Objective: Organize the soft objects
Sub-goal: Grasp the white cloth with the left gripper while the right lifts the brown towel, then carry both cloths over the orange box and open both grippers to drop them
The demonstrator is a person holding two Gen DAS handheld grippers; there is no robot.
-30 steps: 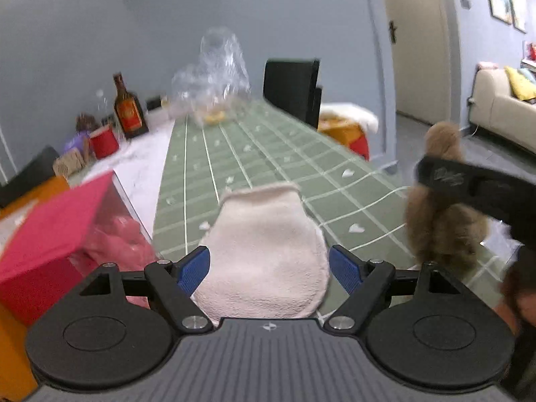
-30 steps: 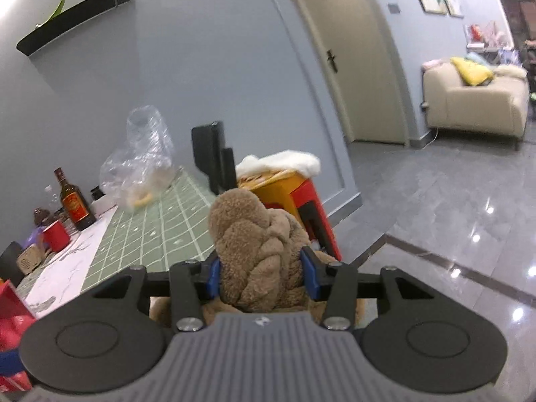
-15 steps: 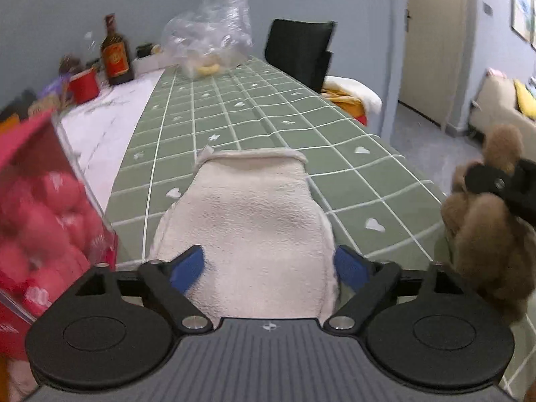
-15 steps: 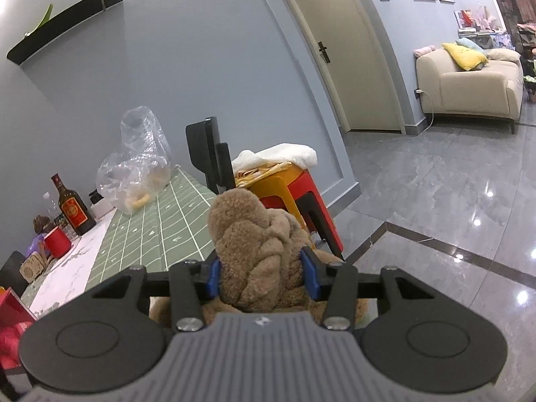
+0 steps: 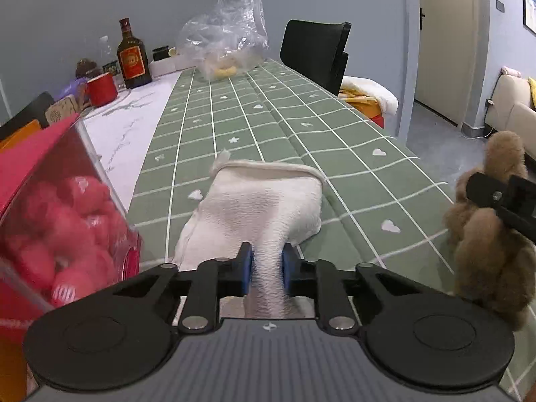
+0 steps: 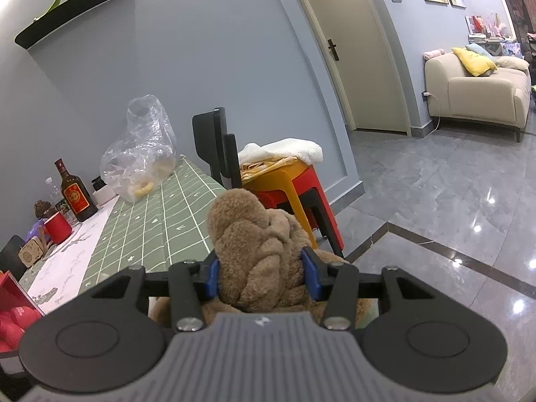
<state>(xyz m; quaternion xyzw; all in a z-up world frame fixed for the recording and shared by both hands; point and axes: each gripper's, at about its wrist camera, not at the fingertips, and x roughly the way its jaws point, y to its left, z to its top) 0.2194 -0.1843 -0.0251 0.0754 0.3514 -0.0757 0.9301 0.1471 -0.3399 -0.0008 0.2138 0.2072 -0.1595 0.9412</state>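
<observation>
1. The white towel (image 5: pixel 264 201) is fluffy terry with a stitched hem along its far edge; it lies on the green checked tablecloth (image 5: pixel 335 140), just right of the clear-walled red box (image 5: pixel 50 217) of pink balls.
2. The left gripper (image 5: pixel 266 266) is closing, and its blue pads pinch the towel's near edge into a narrow ridge; a second ago they stood wide apart around the flat cloth.
3. The right gripper (image 6: pixel 261 276) clamps a brown plush toy (image 6: pixel 254 251), shaggy and lumpy, past the table's right edge, as before.

right gripper (image 6: pixel 260 273) | jaws clamped on brown plush toy (image 6: pixel 258 251) | beside green tablecloth (image 6: pixel 150 227)
</observation>
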